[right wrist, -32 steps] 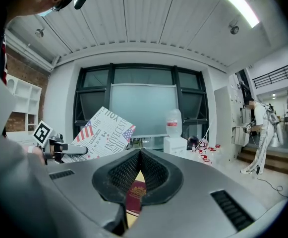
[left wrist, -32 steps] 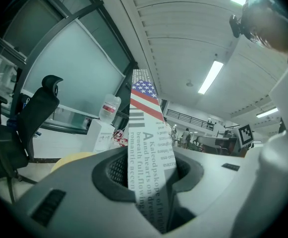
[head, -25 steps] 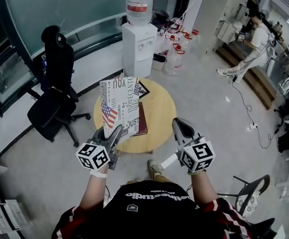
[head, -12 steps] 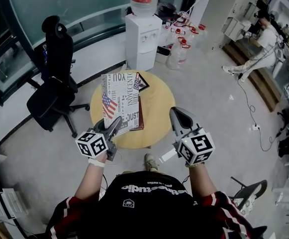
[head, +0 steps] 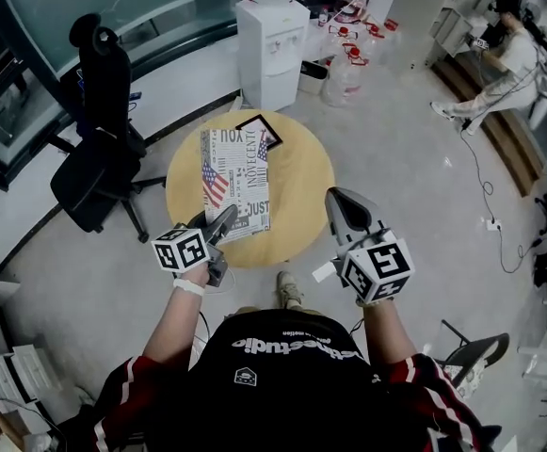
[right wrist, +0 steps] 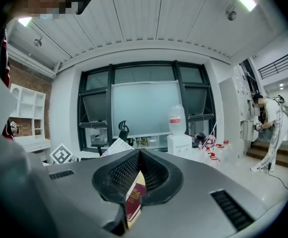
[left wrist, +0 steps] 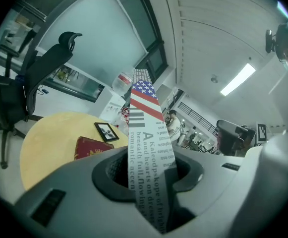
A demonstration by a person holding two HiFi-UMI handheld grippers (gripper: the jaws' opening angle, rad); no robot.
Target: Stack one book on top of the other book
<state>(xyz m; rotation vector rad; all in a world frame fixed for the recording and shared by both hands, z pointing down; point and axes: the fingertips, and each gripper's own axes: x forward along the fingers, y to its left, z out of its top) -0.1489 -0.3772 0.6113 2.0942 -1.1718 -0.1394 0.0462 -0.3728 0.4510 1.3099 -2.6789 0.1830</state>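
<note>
Nearby, a picture frame (left wrist: 106, 131) lies just beyond the red book (left wrist: 90, 148)

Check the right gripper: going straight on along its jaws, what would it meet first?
Probably the red book on the round table: it sits dead ahead, just below the shut right gripper. Height is unclear; it might pass over it.

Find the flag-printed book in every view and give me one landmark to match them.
Head view: printed book over the round table's left half, near end in the left gripper.
Left gripper view: book at centre, edge-on, rising from between the jaws.
Right gripper view: a white corner, left of centre, above the jaws.
Shared landmark: the water dispenser behind the table.
</note>
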